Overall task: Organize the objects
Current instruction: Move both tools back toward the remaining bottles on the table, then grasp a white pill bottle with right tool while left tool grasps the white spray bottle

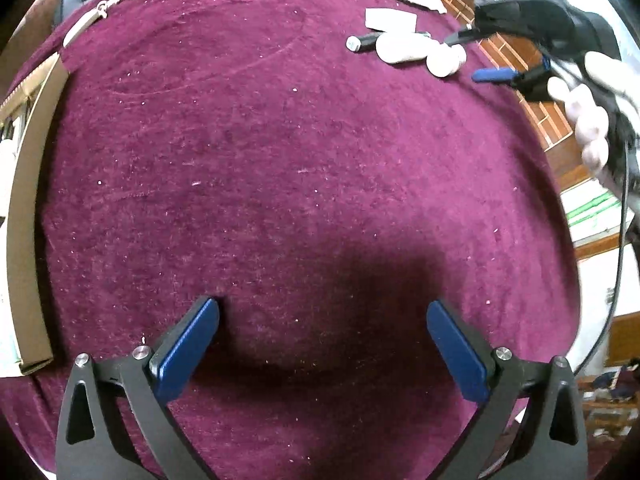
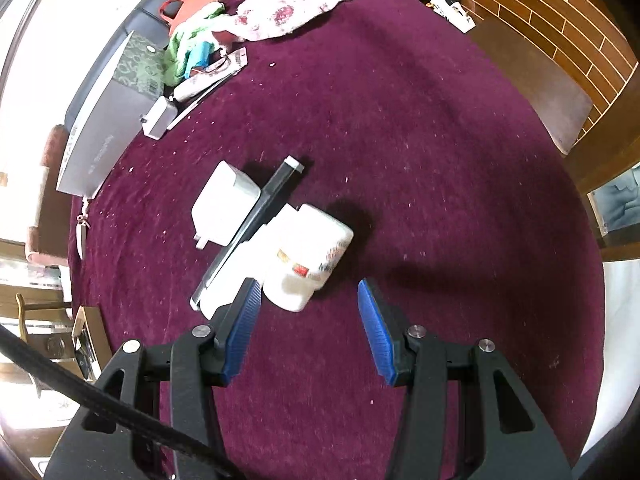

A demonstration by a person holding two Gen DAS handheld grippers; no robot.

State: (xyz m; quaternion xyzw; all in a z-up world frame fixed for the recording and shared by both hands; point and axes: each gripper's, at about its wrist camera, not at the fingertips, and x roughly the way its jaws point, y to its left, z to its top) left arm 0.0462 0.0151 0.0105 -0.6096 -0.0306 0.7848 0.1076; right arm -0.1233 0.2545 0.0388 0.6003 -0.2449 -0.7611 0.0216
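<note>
A small cluster lies on the maroon tablecloth (image 1: 280,140). It holds a white plastic bottle (image 2: 308,248) on its side, a white plug adapter (image 2: 226,204), a long black bar (image 2: 262,212) laid across them, and another white piece (image 2: 222,288) under the bar. My right gripper (image 2: 308,285) hovers just short of the bottle, open, its pads touching nothing. The left wrist view shows the same cluster (image 1: 400,49) far off at the upper right, with the right gripper (image 1: 476,56) above it in a gloved hand (image 1: 592,120). My left gripper (image 1: 323,306) is wide open over bare cloth.
A cardboard box (image 1: 28,200) lines the left edge. At the back sit a grey box (image 2: 100,132), a patterned towel (image 2: 296,4), green cloth (image 2: 180,52) and small clutter. A power strip (image 2: 452,10) lies on the wooden floor beyond the table's right edge.
</note>
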